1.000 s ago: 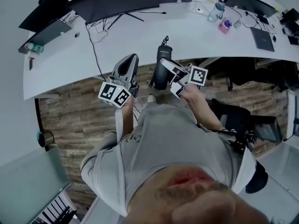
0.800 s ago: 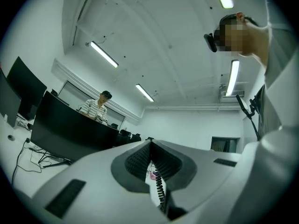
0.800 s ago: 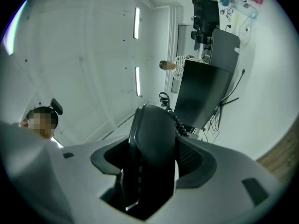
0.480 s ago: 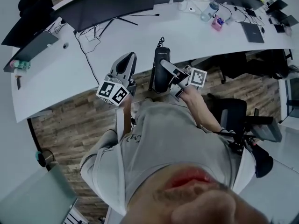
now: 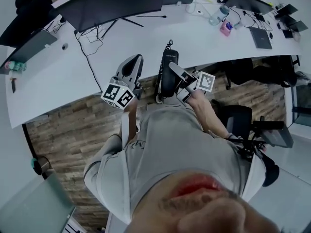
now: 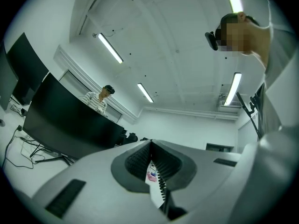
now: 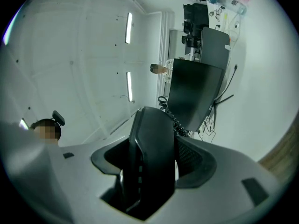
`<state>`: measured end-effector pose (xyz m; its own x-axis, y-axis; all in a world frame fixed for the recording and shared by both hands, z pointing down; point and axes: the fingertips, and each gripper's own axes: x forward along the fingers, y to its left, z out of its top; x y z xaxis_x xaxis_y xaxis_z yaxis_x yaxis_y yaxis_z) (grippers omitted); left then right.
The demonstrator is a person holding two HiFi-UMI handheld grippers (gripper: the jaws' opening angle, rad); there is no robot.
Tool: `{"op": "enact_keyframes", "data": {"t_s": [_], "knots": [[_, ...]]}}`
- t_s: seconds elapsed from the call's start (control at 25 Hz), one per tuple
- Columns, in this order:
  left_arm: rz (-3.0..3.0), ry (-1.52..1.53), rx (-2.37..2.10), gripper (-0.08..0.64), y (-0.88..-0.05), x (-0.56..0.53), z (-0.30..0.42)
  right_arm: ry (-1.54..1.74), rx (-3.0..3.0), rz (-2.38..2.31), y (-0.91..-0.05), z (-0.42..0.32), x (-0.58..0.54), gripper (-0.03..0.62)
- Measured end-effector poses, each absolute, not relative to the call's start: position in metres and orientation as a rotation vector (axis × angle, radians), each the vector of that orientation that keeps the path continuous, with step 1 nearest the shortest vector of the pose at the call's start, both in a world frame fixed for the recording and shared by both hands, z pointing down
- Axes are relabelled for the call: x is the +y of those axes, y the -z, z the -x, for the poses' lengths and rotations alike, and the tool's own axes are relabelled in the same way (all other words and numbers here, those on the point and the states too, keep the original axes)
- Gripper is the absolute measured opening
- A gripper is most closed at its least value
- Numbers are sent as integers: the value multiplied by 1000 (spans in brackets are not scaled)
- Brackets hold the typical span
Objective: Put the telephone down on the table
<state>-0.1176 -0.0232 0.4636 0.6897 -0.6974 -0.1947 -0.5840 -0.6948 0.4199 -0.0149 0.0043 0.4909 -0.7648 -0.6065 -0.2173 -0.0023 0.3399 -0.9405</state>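
The black telephone handset [image 5: 166,72] stands upright in front of me, its top end over the near edge of the white curved table [image 5: 63,81]. A coiled cord [image 5: 169,43] runs off its top. My right gripper [image 5: 176,75] is shut on the handset from the right. In the right gripper view the handset [image 7: 152,162] fills the space between the jaws of the right gripper [image 7: 154,148], and the cord [image 7: 175,120] curls away behind it. My left gripper [image 5: 132,64] hangs to the left of the handset, apart from it. In the left gripper view the left gripper [image 6: 152,164] is shut with nothing in it.
A large dark monitor [image 5: 114,4] with loose cables [image 5: 92,42] stands on the table behind the grippers. A laptop [image 5: 260,37], a bottle [image 5: 217,16] and a pink item [image 5: 225,27] lie at the far right. Office chairs [image 5: 243,120] stand on the wood floor to my right. A person [image 6: 100,97] sits behind the monitor.
The head view has swung slightly, so the table sits differently in the picture. Both grippers and the handset hold about the same place at the table's near edge.
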Motion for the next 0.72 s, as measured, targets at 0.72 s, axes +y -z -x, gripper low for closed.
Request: {"op": "enact_keyframes", "data": {"t_s": [0.72], "knots": [[-2403, 478, -1405, 9, -465, -108, 184, 1519, 2073, 237, -481, 62, -102, 302]]}}
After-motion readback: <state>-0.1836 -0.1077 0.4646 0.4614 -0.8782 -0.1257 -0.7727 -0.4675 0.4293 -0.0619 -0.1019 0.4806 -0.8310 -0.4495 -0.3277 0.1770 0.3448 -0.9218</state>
